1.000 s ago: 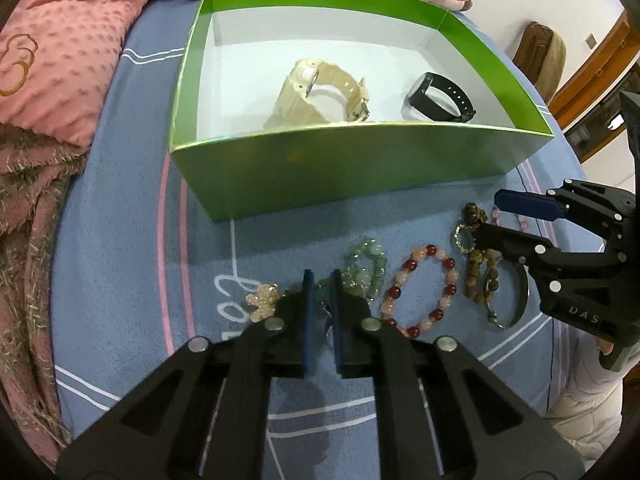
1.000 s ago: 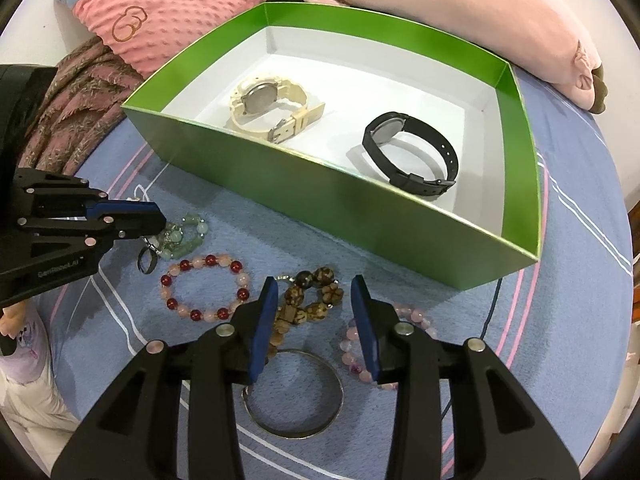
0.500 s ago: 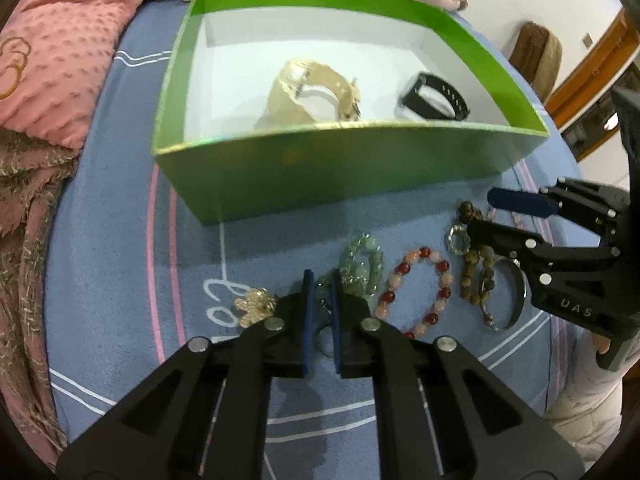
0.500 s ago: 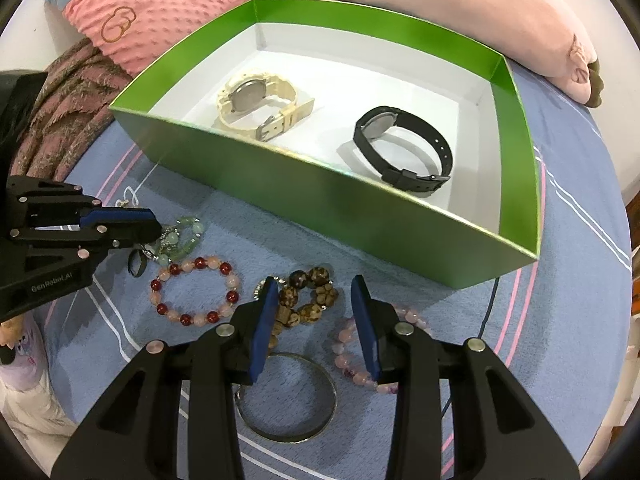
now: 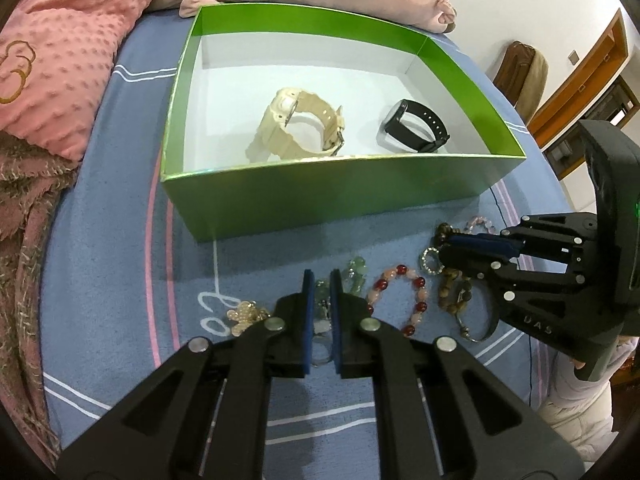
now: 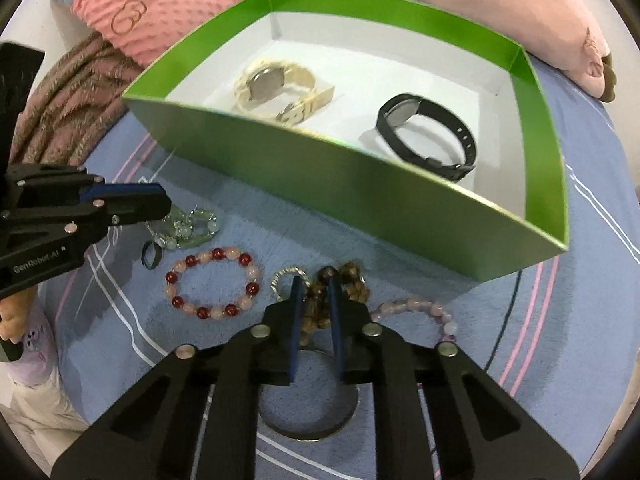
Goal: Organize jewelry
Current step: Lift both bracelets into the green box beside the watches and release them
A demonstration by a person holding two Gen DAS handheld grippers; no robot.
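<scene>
Presently, my left gripper (image 5: 320, 280) points steeply down at the blue bedspread (image 5: 120, 240), its jaws drawn nearly together on the pale green bead bracelet (image 5: 356, 270), part of which shows in the narrow gap between the pads. A dark ring (image 6: 152, 255) hangs just beneath that gripper in the right wrist view. To the left of that gripper, close beside its finger, lies a small cluster of cream beads (image 5: 244, 314).

My right gripper (image 6: 314, 280) also points steeply down. Its jaws are closing, and the brown bead bracelet (image 6: 352, 280) sits between them; the pads appear to press on the beads. Just left of its tip lies a small sparkly ring (image 6: 289, 278), and further left the red and pink bead bracelet (image 6: 214, 282) lies flat, between the two grippers. To the right of that gripper lies a pale pink bead bracelet (image 6: 416, 306). Beneath its fingers, nearer to me, rests a metal bangle (image 6: 308, 432).

Ahead of both grippers stands the green box (image 6: 360, 200), open at the top with a white floor. Inside it, on the left, lies a cream watch (image 6: 276, 88); on the right, apart from it, lies a black watch (image 6: 428, 136). Beyond the box lie a pink dotted blanket (image 5: 60, 60) and a pale pink plush pillow (image 6: 460, 8).
</scene>
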